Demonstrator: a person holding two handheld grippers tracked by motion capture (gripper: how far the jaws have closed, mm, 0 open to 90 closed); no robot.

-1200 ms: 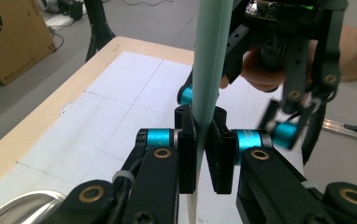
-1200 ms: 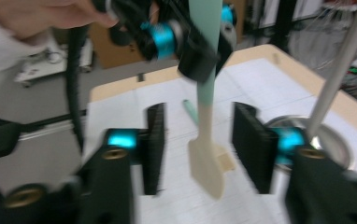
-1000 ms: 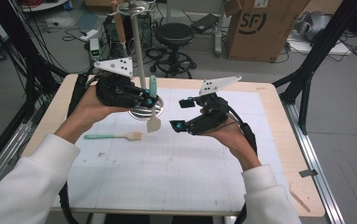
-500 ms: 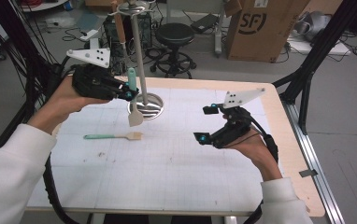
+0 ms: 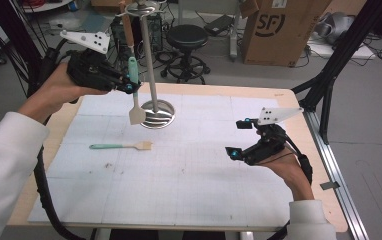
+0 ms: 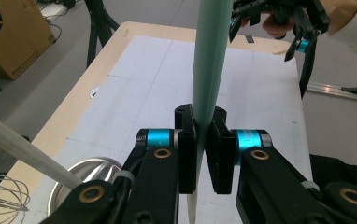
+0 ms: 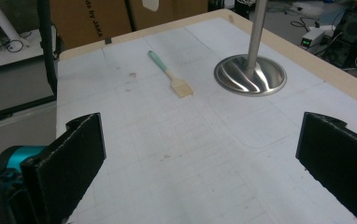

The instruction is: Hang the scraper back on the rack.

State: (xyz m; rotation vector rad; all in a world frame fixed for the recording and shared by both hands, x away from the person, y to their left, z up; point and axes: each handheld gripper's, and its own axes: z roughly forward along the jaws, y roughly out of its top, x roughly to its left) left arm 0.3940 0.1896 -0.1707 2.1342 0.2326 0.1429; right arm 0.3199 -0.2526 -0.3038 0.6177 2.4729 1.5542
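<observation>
— What's on the table (image 5: pixel 189 200) from where you stand?

— A big white gridded mat (image 5: pixel 179 170) covers nearly all of it. Toward the far side stands a metal stand (image 5: pixel 149 75): a round shiny base with a thin upright pole rising from it. In the right gripper view the same stand (image 7: pixel 250 70) sits at the far right of the mat.

— And the person's hands?

— The left gripper (image 5: pixel 127 82) is raised above the far left part of the mat, just left of the pole. Its jaws are pinched tight on the mint-green handle of a spatula (image 5: pixel 135 95). The spatula hangs upright, its pale flat blade pointing down, clear of the mat and just beside the stand's base. In the left gripper view the green handle (image 6: pixel 209 60) runs straight up from between the two black pads.

— The other one?

— The right gripper (image 5: pixel 239 137) is low over the right side of the mat, well apart from the stand, jaws spread wide with nothing between them; they have just been opening.

— Anything smaller lying about?

— A little brush (image 5: pixel 121 146) with a green handle and pale bristles lies flat on the mat, left of centre, bristles pointing right. It is near the stand's base but not touching it.
</observation>
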